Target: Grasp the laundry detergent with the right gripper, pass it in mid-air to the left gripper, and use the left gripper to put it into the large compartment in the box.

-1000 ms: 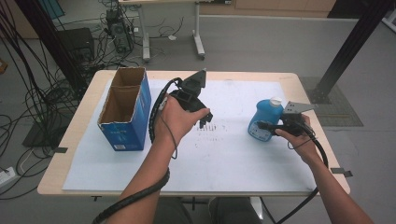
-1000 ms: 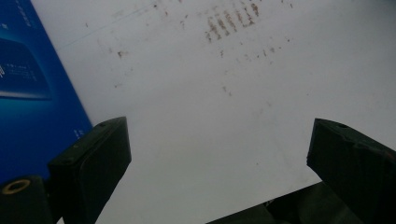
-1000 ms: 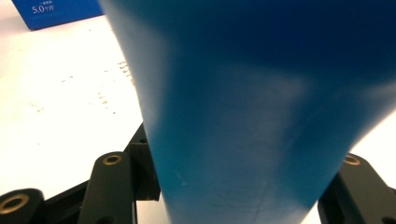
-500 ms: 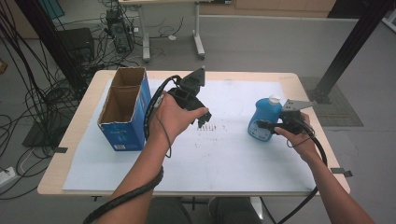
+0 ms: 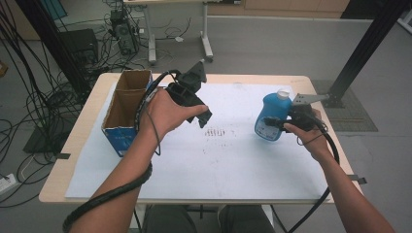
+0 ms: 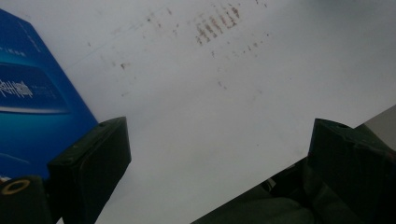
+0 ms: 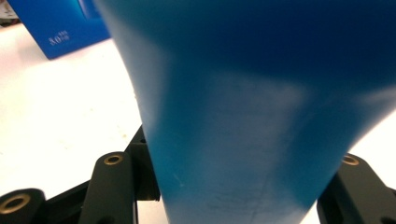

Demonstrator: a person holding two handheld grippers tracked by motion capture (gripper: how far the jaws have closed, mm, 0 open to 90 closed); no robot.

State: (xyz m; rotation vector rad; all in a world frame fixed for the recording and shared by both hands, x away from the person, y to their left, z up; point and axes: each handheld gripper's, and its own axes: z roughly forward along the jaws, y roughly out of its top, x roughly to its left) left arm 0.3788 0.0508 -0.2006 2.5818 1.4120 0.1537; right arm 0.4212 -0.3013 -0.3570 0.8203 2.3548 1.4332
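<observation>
On the right side of the white-covered table (image 5: 204,170), the right gripper (image 5: 272,124) clamped a rounded blue plastic bottle (image 5: 270,115) with a white cap. Farther left, the left gripper (image 5: 204,116) hung wide, holding nothing, beside an open blue cardboard box (image 5: 119,138).

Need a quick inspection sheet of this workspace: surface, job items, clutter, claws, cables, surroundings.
Surface: wooden table under a white sheet with brownish smudges near the middle.
Job's things: blue bottle, white cap, upright at the right; open blue cardboard box at the left edge.
Clutter: nothing seen.
Grippers: right claw shut on the blue bottle; left claw open, nothing between the jaws, held above the sheet beside the box.
Cables: one black cable trails from each claw along the forearm.
Surroundings: grey floor, tangled cables at the left, desk legs behind, black post at the right.
</observation>
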